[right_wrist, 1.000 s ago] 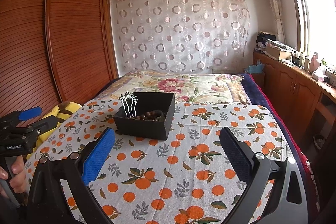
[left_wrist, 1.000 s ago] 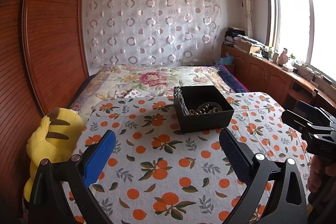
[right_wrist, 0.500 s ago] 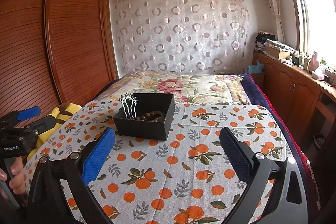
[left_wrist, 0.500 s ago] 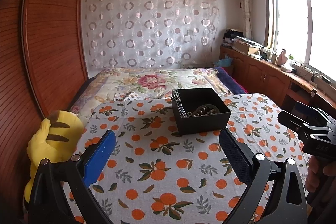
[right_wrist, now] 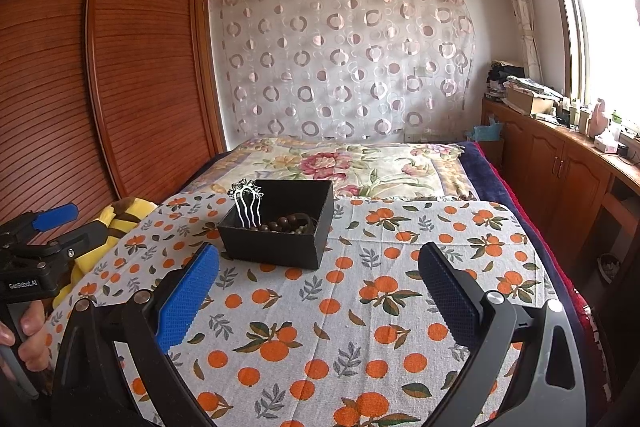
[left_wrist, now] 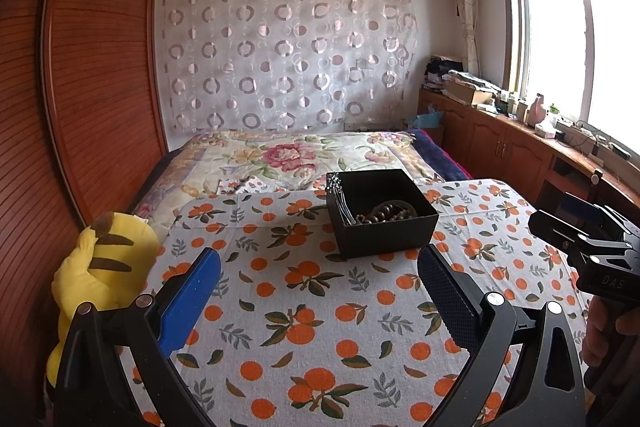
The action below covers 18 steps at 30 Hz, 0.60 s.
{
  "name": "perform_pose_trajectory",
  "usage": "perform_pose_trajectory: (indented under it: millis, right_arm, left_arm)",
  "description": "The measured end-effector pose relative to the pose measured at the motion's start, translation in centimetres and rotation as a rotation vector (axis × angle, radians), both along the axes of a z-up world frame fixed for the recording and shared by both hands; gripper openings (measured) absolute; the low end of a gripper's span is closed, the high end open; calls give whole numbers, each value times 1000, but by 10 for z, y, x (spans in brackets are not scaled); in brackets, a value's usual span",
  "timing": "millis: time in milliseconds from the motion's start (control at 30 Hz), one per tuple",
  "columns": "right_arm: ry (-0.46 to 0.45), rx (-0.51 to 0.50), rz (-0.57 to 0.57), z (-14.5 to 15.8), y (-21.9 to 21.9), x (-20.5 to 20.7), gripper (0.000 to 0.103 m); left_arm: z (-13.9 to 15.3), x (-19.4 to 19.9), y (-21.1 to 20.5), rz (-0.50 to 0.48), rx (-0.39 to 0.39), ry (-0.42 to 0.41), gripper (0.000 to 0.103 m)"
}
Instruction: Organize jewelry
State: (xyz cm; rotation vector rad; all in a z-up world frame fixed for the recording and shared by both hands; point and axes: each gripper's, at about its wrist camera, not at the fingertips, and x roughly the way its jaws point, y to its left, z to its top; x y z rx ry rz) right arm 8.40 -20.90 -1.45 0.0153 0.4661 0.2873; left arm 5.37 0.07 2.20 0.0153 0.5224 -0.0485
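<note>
A black open box stands on the orange-print cloth. Inside it lie a brown bead bracelet and a silver hair comb leaning on one wall. My left gripper is open, well short of the box, nothing between its fingers. My right gripper is open too, held back from the box and empty. Each gripper shows in the other's view: the right one at the right edge, the left one at the left edge, held by a hand.
A yellow striped plush toy sits at the cloth's left edge beside the wooden wardrobe. A floral quilt covers the bed beyond the box. Wooden cabinets with clutter run under the window on the right.
Both grippers have drawn back and tilted up slightly, so the box sits a little lower and farther in each view. Both stay open and empty.
</note>
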Motion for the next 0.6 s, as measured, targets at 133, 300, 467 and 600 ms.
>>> perform_pose_trajectory:
  millis: [133,300,467,600]
  right_arm:
    - [1,1,-1,0,0,0,100]
    - [0,0,-2,0,0,0,100]
    - [0,3,-2,-1,-1,0,100]
    - [0,1,-2,-1,-1,0,100]
  left_arm:
    - [0,0,0,0,1,-1,95]
    - [0,0,-1,0,0,0,95]
    - [0,0,-1,2,0,2,95]
    - [1,-1,-1,-3,0,0,95]
